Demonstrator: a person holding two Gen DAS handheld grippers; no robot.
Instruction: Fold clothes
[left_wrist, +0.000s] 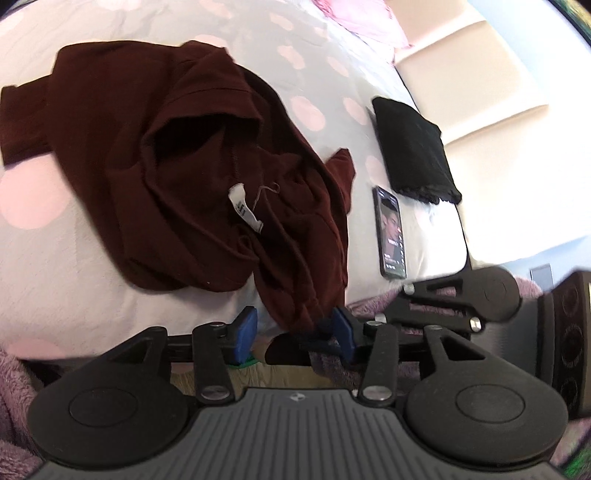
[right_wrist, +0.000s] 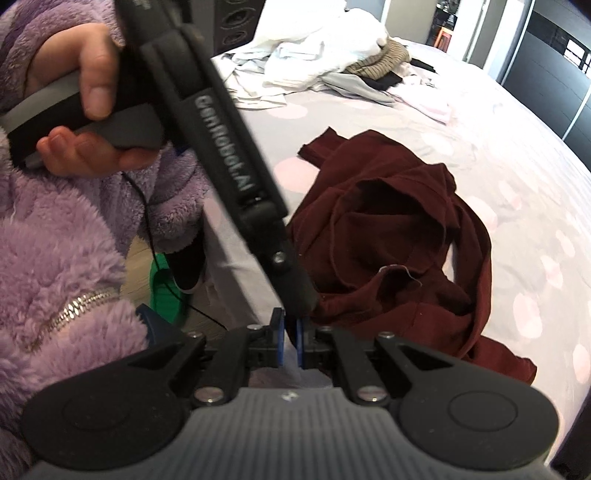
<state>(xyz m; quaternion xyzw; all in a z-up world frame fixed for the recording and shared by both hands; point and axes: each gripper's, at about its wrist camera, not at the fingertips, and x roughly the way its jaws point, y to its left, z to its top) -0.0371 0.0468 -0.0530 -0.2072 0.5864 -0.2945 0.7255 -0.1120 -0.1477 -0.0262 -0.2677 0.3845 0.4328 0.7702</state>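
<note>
One maroon shirt (left_wrist: 177, 155) near bed edge (right_wrist: 236, 258)

We count one dark red shirt (left_wrist: 177, 158) lying crumpled on the bed, with one white label (left_wrist: 243, 208) showing on it. Beside it we see one phone (left_wrist: 390, 232) and one folded black cloth (left_wrist: 413, 151). There is one bed sheet (right_wrist: 517, 155) with pink dots; we do not count the dots, as many are blurred. At the far end we see one heap of unfolded clothes (right_wrist: 325, 55); the pieces in it cannot be told apart. We count two grippers, the left gripper (left_wrist: 295, 328) and the right gripper (right_wrist: 290, 343), one bare hand (right_wrist: 85, 96), one zipper (right_wrist: 70, 314) on the fluffy purple sleeve (right_wrist: 55, 236), and one green slipper (right_wrist: 164, 291).
</note>
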